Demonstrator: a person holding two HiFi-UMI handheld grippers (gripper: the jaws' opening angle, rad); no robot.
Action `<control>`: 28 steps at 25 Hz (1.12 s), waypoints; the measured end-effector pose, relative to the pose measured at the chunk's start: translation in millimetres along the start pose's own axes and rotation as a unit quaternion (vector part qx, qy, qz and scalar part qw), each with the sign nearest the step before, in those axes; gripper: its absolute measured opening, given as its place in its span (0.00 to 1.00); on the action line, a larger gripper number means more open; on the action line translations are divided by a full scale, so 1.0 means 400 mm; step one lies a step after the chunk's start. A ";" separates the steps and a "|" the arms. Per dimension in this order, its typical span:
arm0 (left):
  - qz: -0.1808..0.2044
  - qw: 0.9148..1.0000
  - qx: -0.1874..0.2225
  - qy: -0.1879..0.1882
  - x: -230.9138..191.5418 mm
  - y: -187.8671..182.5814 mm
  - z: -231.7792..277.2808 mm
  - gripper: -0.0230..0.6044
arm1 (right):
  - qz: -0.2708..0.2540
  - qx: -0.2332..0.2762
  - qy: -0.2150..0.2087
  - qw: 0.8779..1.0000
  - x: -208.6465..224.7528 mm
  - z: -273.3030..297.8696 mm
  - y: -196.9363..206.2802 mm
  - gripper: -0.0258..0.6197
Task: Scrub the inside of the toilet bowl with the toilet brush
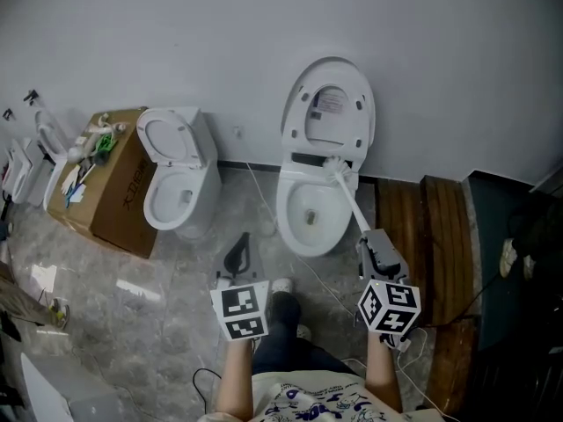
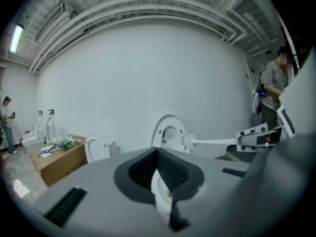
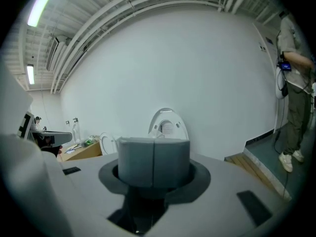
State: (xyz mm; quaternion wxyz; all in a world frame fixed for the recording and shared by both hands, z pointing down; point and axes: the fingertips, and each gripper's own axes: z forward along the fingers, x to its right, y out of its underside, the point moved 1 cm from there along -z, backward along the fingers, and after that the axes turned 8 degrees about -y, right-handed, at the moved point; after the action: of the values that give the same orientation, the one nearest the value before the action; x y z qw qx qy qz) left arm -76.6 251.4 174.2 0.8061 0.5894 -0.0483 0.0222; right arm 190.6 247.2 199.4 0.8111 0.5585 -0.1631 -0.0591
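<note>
Brush [image 1: 349, 196], a thin white stick, sits clamped in the right gripper's [image 1: 371, 243] closed jaws, bristly head at the back rim of the glossy oval bowl [image 1: 288, 218]. Left gripper [image 1: 239, 253] hangs open and empty over the shiny floor [image 1: 176, 280].

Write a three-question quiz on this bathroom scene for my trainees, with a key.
1. True or false: the toilet brush is held by the left gripper.
2. Where is the brush's head? A) on the floor; B) at the back of the open toilet's bowl; C) in a bucket.
3. In the head view, what stands just left of the smaller toilet?

Key: 1 false, the right gripper is shut on its handle; 2 B; 3 a cardboard box.
</note>
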 end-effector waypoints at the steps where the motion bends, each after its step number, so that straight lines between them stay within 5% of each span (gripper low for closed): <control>1: 0.000 1.000 -0.002 0.000 -0.001 0.000 0.014 0.04 | 0.000 -0.002 0.000 1.000 0.003 0.013 -0.001 0.29; 28: 0.015 0.997 -0.023 0.071 -0.002 -0.135 0.647 0.04 | 0.025 -0.043 0.052 0.997 0.123 0.547 -0.128 0.29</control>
State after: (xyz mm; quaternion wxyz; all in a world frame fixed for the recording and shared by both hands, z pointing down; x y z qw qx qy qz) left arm -85.6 -11.3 200.9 0.8203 0.5670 -0.0008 0.0752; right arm 168.8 20.7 232.5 0.8433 0.5209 -0.1315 -0.0163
